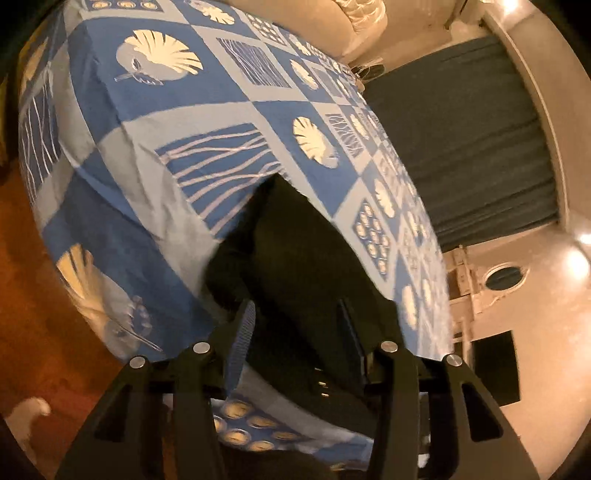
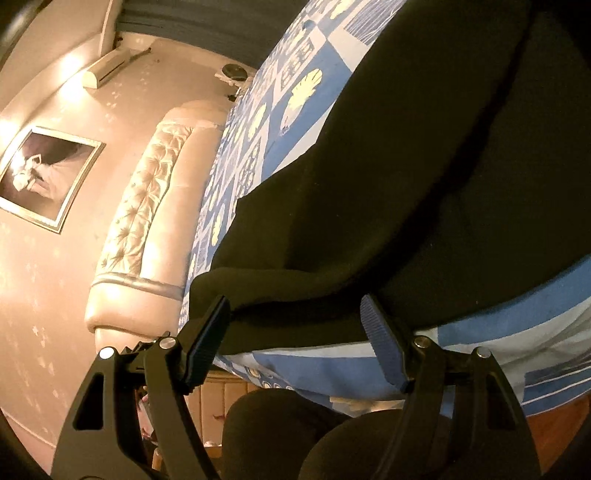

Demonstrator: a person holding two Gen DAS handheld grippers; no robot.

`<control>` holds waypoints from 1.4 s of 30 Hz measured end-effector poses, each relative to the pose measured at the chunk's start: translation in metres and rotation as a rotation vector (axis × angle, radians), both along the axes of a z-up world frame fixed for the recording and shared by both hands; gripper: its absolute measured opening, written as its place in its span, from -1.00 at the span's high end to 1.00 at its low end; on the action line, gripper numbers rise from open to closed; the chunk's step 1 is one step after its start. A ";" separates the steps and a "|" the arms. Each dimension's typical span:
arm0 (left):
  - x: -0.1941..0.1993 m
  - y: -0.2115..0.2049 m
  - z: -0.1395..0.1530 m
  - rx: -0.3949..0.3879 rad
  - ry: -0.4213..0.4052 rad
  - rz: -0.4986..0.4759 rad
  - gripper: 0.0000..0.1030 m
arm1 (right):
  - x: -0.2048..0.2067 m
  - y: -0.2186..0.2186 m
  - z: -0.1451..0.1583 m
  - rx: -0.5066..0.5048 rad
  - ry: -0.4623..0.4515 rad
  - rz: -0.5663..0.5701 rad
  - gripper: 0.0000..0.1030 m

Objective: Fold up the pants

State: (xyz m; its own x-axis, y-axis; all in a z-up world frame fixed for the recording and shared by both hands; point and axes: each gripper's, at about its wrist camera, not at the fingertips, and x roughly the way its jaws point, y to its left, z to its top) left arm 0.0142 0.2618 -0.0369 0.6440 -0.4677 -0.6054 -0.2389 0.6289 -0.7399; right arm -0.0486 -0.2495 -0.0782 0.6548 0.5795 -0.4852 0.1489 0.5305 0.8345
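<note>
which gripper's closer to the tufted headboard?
Right. The right gripper sits at the bed edge with the headboard close on its left; from the left gripper, the headboard lies far across the bedspread.

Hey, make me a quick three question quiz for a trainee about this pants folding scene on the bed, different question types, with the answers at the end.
1. True or false: the pants are white.
2. Multiple choice: the bedspread under the pants shows A) seashell prints on blue squares, B) red stripes, C) plain grey.
3. Short answer: in the right wrist view, is the right gripper clamped on the fabric or standing open at its edge?

Key:
1. False; they are black.
2. A.
3. Standing open, with the folded edge of the pants lying between its fingers, pads apart from it.
</note>
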 end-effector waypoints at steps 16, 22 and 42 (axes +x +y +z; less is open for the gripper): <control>0.037 -0.014 -0.047 0.052 0.105 0.057 0.20 | -0.012 0.010 0.003 0.014 -0.006 -0.035 -0.42; 0.042 -0.018 -0.040 0.091 0.114 0.063 0.58 | -0.012 0.024 0.003 0.073 0.003 -0.037 -0.42; 0.032 -0.007 -0.042 0.028 0.114 0.093 0.75 | 0.016 0.031 -0.041 0.360 0.109 -0.284 0.79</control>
State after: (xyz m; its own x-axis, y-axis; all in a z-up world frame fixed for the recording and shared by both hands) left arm 0.0460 0.2549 -0.0789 0.6100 -0.3912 -0.6891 -0.3789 0.6198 -0.6872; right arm -0.0330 -0.2181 -0.1189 0.7686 0.5284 -0.3605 0.3430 0.1353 0.9295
